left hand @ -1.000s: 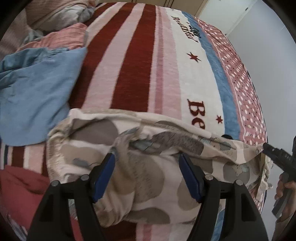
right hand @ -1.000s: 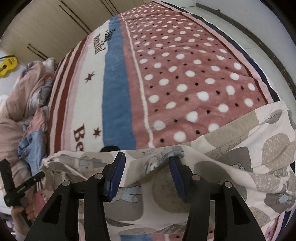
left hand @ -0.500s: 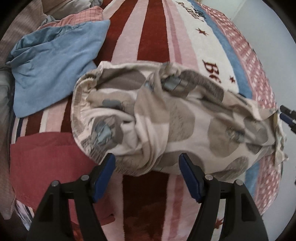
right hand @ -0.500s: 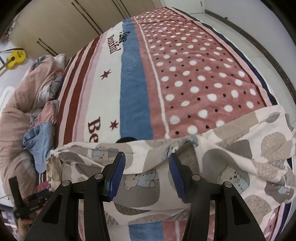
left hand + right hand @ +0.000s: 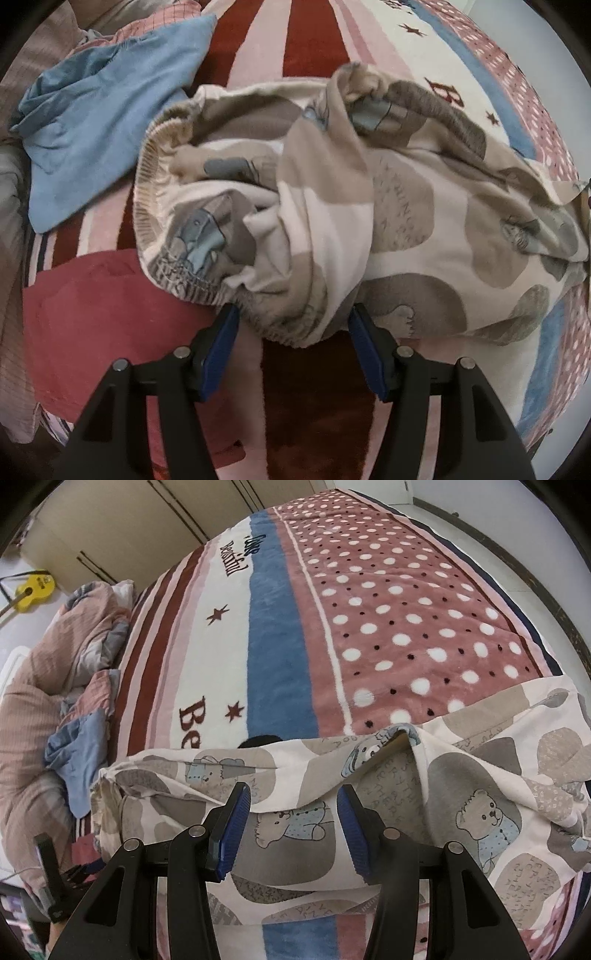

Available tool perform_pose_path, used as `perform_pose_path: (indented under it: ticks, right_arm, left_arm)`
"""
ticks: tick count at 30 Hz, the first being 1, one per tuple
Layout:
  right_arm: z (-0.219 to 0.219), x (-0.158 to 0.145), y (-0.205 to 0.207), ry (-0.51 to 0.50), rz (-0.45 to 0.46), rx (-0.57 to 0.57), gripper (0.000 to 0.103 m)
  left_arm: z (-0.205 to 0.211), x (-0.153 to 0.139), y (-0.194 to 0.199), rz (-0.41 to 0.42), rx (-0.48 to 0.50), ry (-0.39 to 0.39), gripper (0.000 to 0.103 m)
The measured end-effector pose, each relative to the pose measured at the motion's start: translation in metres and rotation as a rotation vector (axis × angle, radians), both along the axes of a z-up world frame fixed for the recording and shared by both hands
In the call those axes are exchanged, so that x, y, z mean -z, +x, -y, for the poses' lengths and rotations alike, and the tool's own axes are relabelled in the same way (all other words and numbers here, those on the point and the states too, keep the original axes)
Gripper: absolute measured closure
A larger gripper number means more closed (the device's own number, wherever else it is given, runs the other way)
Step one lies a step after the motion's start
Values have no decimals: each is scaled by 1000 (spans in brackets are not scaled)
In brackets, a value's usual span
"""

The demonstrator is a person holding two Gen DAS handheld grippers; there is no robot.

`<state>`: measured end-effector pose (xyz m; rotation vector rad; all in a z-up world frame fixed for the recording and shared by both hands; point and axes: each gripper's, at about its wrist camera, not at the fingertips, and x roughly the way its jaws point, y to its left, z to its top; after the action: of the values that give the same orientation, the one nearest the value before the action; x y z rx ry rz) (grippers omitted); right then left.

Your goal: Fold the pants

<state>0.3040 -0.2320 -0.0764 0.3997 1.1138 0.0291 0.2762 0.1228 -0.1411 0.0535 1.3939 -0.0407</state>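
The cream pants (image 5: 388,206) with grey bear print lie bunched on the striped blanket (image 5: 306,33). Their elastic waistband (image 5: 147,173) faces left. My left gripper (image 5: 291,325) is open, its blue pads at the near edge of the waist fabric, holding nothing. In the right wrist view the pants (image 5: 461,805) lie across the near part of the bed, one layer folded over the other. My right gripper (image 5: 293,805) is open just above the fold edge, empty. The left gripper (image 5: 55,878) shows at the lower left of that view.
A blue garment (image 5: 96,122) lies left of the waistband, a red cloth (image 5: 92,325) below it. Pink bedding (image 5: 44,686) is piled at the bed's left. A yellow toy guitar (image 5: 31,590) and wardrobe doors (image 5: 147,524) stand beyond. The dotted blanket part (image 5: 406,609) lies far right.
Both grippers have let go of the pants and pulled back towards me. The pants have dropped onto the blanket, folded over. The left view now looks more steeply down on the waist.
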Motion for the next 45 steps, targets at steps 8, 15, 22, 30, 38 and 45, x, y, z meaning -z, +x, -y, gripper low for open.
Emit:
perform_pose_path:
  ticks: [8,15,22,30,38,45]
  right_arm:
    - [-3,8,-6,5,-22,-4,58]
    - [-4,-16,1,7,1,10,58]
    - [-10,-37,25,7,19,1,58]
    - [-18,-37,53,-3,8,-22,58]
    - [-21,-25,60,5,-19,-36,58]
    - [-11,-30,53,-20,-11,-18,58]
  left_arm:
    - [-14,-12,0,38,-45,-67,93]
    - [-28,-60,20,115,-76,-133,94]
    - [-46,-78,67,159,-125,-94,94]
    - [-65,-73,110,158,-171,-16,92]
    - [-70,-74,120,165,-194,52,37]
    - [-50,-83,113,168,-184,43,29]
